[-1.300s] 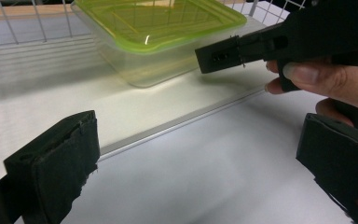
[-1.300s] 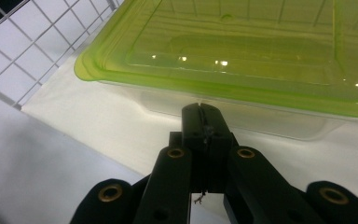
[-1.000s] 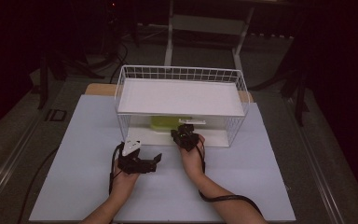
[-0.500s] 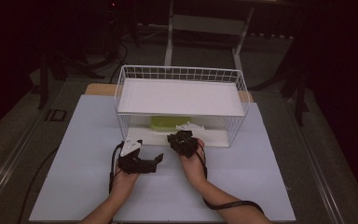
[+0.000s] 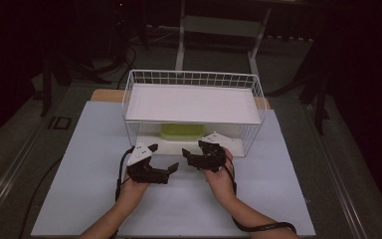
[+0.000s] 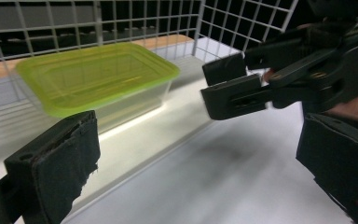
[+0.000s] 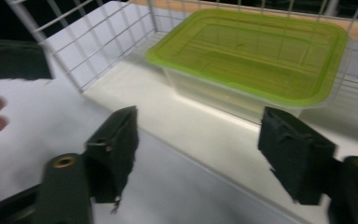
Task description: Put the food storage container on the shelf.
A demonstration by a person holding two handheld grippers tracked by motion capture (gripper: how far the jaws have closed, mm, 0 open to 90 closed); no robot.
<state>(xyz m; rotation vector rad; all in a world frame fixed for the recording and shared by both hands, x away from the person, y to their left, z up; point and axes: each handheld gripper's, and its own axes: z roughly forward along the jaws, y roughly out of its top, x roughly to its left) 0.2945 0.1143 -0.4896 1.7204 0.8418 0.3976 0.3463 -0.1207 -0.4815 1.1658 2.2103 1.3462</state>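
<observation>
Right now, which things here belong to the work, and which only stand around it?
Part of the work:
- green-lidded box
- wire rack
- right tongs, open
- left tongs, open

Standing around:
- white mat
- metal stand

Right gripper (image 5: 195,160) just in front of wire basket (image 5: 194,79), jaws just opened, empty. Green-lidded container (image 5: 180,131) sits beyond it. Left gripper (image 5: 164,162) alongside.

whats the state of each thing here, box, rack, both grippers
container: green lid on, upright, on the lower shelf of the rack, not gripped
wire rack: upright on the table, front side open, white board lying across its top
right gripper: jaws have just been opening, now wide apart, nothing between them, in front of the rack
left gripper: jaws wide open, empty, beside the right gripper over the table
</observation>
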